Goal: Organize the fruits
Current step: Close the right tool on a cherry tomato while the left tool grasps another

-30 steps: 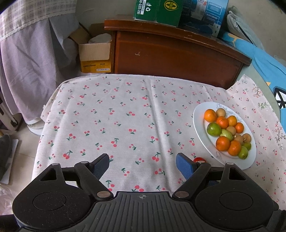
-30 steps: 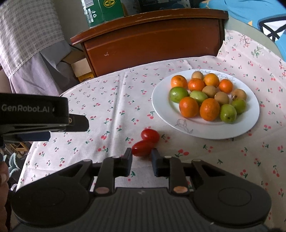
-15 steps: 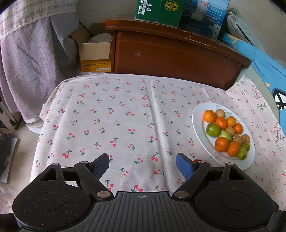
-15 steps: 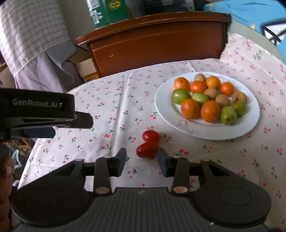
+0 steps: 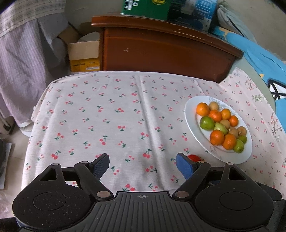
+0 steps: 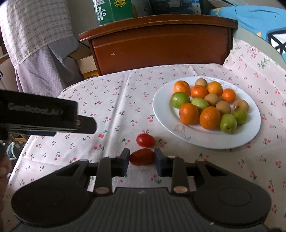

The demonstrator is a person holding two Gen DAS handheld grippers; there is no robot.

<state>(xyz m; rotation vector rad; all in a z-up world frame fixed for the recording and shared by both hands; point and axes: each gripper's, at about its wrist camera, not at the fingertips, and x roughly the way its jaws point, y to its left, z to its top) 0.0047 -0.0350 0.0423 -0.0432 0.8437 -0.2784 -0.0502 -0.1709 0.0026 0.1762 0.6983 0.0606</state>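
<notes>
Tomatoes lie loose on the surface (image 6: 116, 100) beside the plate (image 6: 160, 114); the right claw (image 6: 142, 160) brackets the nearer tomato (image 6: 142, 157), fingers seemingly just touching (likely for plating). Left claw (image 5: 143, 164) hovers released, empty.

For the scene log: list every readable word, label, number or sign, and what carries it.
"GenRobot.AI": side of the left gripper, blurred.
Recycling symbol plus sideways digits, too blurred to read: green carton.
Round yellow emblem: same carton, illegible.
Barcode label: yellow cardboard box, too small.
Blue box: print illegible.
</notes>
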